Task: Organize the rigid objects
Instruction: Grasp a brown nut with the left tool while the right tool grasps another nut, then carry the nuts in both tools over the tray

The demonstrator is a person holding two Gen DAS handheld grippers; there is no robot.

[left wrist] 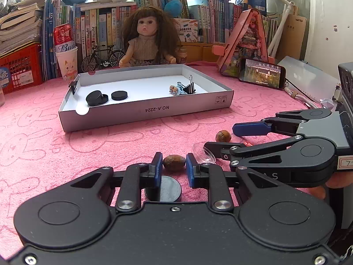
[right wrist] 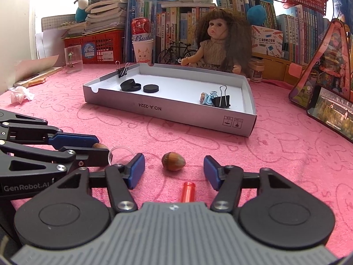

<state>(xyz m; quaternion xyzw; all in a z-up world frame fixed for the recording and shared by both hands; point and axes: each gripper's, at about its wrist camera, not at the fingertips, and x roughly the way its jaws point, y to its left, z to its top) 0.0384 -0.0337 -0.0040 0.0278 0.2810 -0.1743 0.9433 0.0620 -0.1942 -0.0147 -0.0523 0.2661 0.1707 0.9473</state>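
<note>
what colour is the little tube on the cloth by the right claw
Red tube, clearest in the right wrist view.

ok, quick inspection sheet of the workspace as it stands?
surface: pink towel with a bunny print, flat
job's things: grey tray holding black discs and binder clips; left hazelnut and right hazelnut outside it on the towel
clutter: loose disc, clear cap, red tube, crumpled paper
grippers: left gripper shut on the left hazelnut; right gripper open, the right hazelnut between its fingers, untouched
cables: white cable at the towel's right edge
surroundings: doll, books, phone
</note>
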